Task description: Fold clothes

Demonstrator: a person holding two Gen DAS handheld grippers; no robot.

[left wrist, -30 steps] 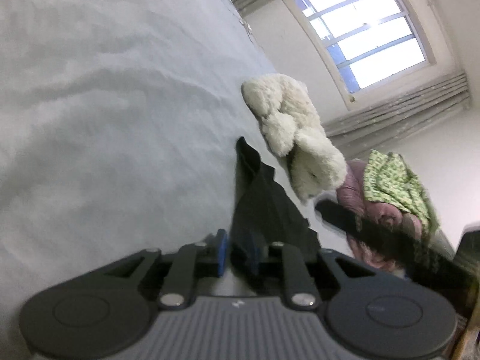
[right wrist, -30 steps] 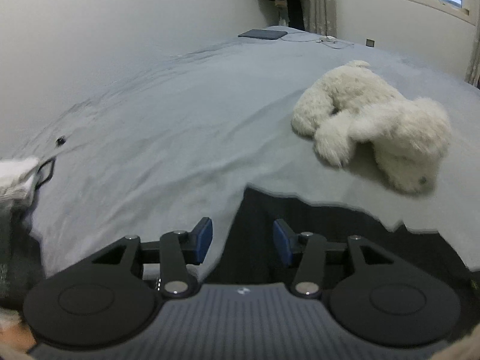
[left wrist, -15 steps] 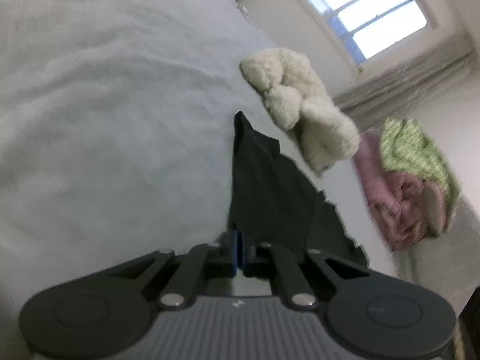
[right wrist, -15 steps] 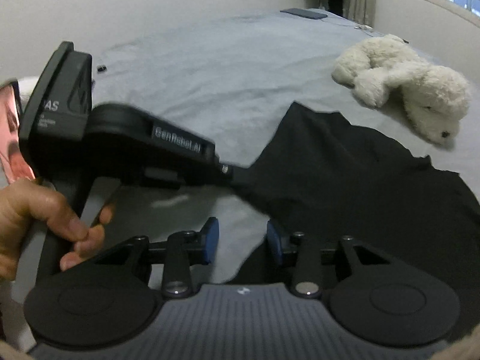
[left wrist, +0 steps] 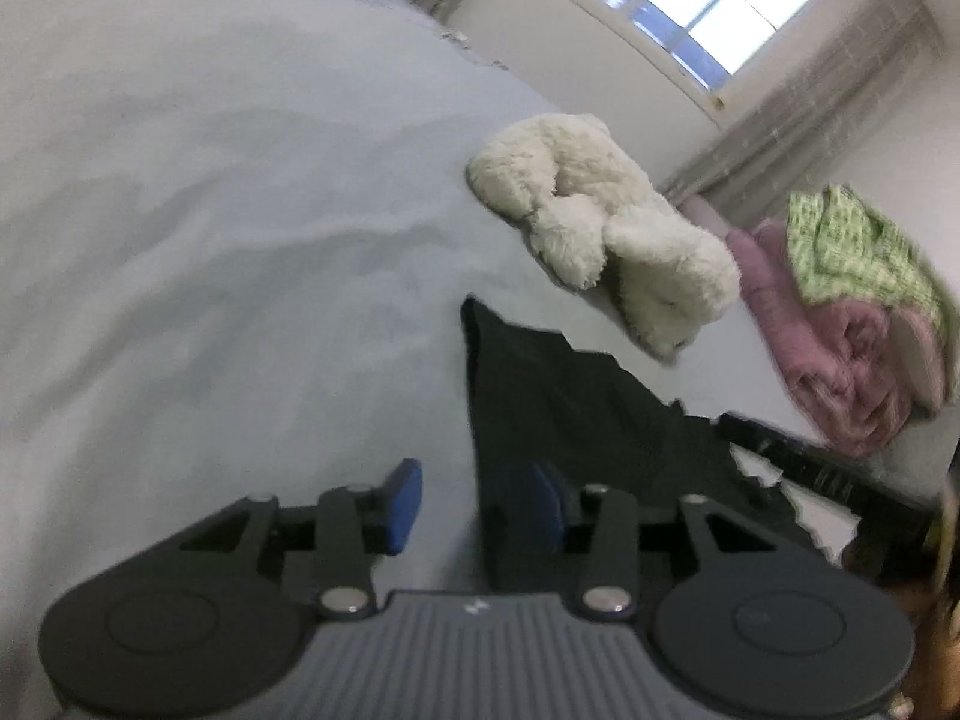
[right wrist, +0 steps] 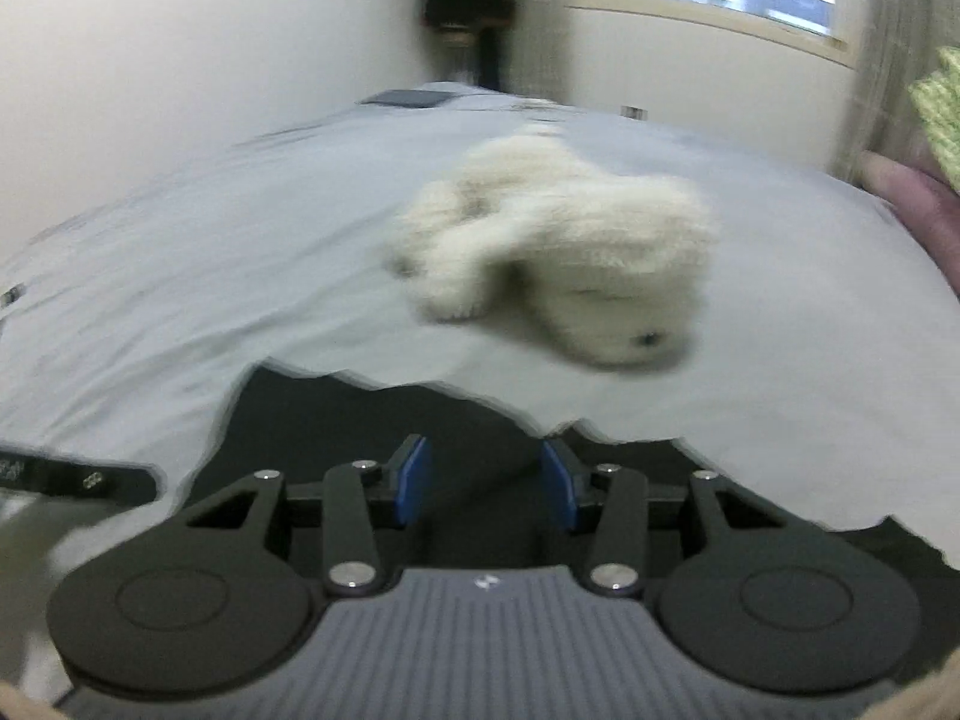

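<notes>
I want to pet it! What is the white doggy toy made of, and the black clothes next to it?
The white toy dog looks like plush: fluffy, curly cream pile, matte, probably stuffed soft. The black garment looks like thin, soft cloth, maybe cotton knit; it lies flat and limp on the grey bedsheet with no shine.

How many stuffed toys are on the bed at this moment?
1. A white plush toy lies on the grey bed, just beyond the far edge of the black garment. The pink and green pile beside it could hide more.

garment (left wrist: 576,408): matt dark cloth | toy (left wrist: 606,228): fluffy plush | bedsheet (left wrist: 210,252): probably soft cloth
</notes>
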